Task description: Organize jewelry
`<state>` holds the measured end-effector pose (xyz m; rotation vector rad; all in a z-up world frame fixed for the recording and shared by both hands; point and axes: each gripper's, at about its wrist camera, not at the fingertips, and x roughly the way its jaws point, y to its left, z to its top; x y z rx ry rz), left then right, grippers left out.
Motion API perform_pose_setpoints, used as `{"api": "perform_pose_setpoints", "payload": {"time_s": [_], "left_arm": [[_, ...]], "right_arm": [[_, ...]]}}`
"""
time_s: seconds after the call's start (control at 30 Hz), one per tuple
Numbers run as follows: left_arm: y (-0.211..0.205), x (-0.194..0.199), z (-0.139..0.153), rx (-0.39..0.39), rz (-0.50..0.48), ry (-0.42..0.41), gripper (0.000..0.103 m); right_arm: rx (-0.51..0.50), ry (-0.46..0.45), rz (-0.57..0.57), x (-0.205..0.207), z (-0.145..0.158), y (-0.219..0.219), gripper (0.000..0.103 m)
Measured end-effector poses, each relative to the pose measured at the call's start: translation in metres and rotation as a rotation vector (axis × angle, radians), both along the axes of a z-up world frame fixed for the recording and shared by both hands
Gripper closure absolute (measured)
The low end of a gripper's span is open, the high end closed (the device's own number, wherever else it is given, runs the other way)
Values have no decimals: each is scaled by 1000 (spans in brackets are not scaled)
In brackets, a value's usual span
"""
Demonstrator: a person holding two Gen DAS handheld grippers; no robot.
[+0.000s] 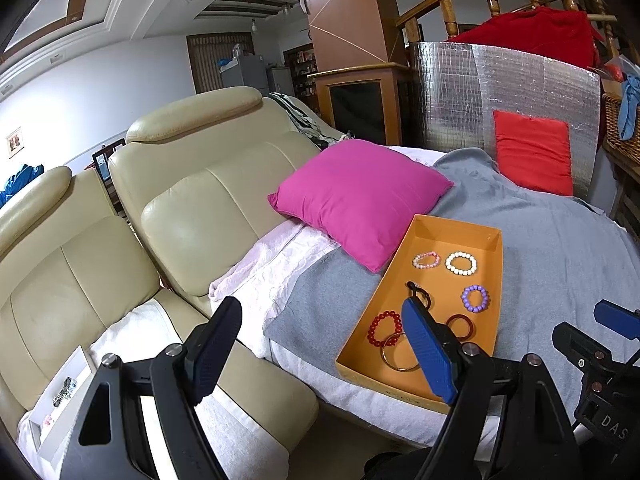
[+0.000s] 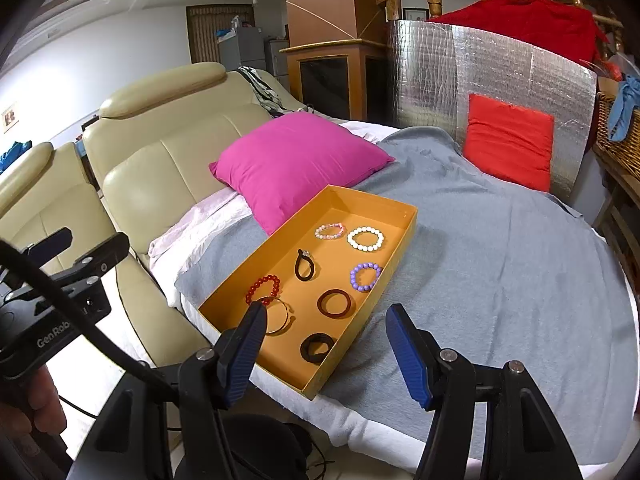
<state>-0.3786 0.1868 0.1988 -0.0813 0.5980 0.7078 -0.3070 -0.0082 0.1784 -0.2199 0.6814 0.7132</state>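
1. Jewelry is laid out in a shallow orange cardboard tray (image 2: 404, 236) set on a grey fleecy blanket (image 2: 500, 264) beside a smooth magenta cushion (image 2: 296, 160).
2. Round glossy beads are seen on the white bracelet (image 2: 365, 238), the pink bracelet (image 2: 329, 231), the purple bracelet (image 2: 365, 277) and the red bracelet (image 2: 263, 289).
3. A thin gold bangle (image 2: 280, 316), a dark brown bangle (image 2: 334, 302), a black looped hair tie (image 2: 305, 265) and a coiled black band (image 2: 317, 347) are also held in the tray.
4. The left gripper (image 1: 320, 352) is held open, nothing between its ribbed blue pads; "GenRob" is read on its body.
5. The right gripper (image 2: 324, 356) is likewise held open and empty; "DAS" is read on its housing.
6. Quilted silver foil sheet (image 2: 500, 80) is propped behind a red cushion (image 2: 508, 144).
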Motion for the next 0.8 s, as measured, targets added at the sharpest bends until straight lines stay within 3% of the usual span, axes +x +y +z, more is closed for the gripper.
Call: {"api": "perform_pose_setpoints", "payload": {"time_s": [0.8], "left_arm": [[-3, 12, -10, -2, -42, 44, 21]], "right_arm": [[10, 30, -17, 7, -8, 2, 37]]}}
